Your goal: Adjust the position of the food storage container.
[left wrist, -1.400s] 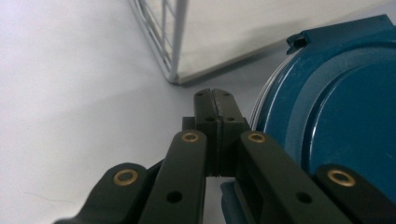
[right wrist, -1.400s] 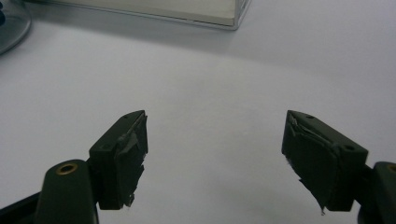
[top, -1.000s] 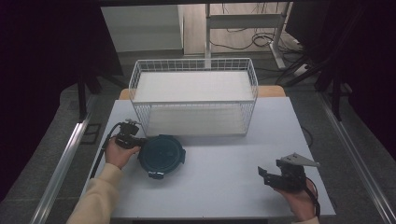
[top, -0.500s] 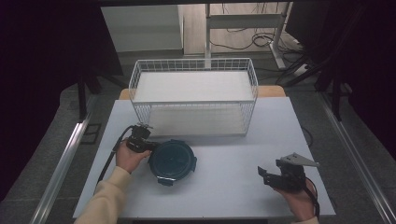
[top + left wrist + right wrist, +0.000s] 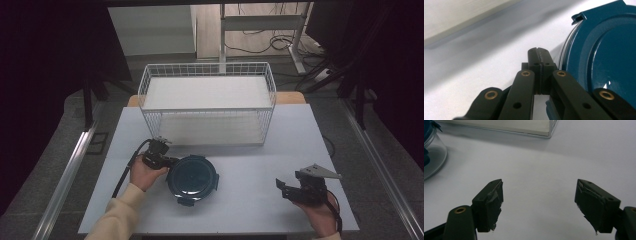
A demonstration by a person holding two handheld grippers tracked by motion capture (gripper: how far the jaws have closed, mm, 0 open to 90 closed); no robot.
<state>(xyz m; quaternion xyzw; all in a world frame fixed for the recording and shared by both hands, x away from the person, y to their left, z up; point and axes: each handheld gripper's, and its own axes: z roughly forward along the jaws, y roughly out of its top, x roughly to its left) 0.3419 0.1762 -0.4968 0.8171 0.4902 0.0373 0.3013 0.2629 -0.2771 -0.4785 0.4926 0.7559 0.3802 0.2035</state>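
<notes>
The left claw (image 5: 167,162) is clenched tight, its two jaws meeting with nothing between them, and its tips press against the left rim of the round blue-lidded container (image 5: 192,177). In the left gripper view the closed tips (image 5: 539,61) sit just beside the lid's edge (image 5: 604,57), near one of its clip tabs, so this reads as a push rather than a grasp. The right claw (image 5: 286,187) rests low at the right of the desk (image 5: 250,210), well apart from the container, jaws spread and holding nothing — the right gripper view shows bare desk between its pads (image 5: 491,202).

The container sits flat on the desk, lid up, in the left-centre of the near half, in front of the white wire basket (image 5: 207,107) but apart from it. Judging from that, the work is at an early-to-middle stage: the container is being nudged across the desk toward the centre, and whatever follows — a lift, probably into the basket — is not yet begun. The basket holds nothing that can be made out.

Being round, the container has no long axis across the desk; its own axis stands upright. Its clip tabs stick out at four spots around the rim.
</notes>
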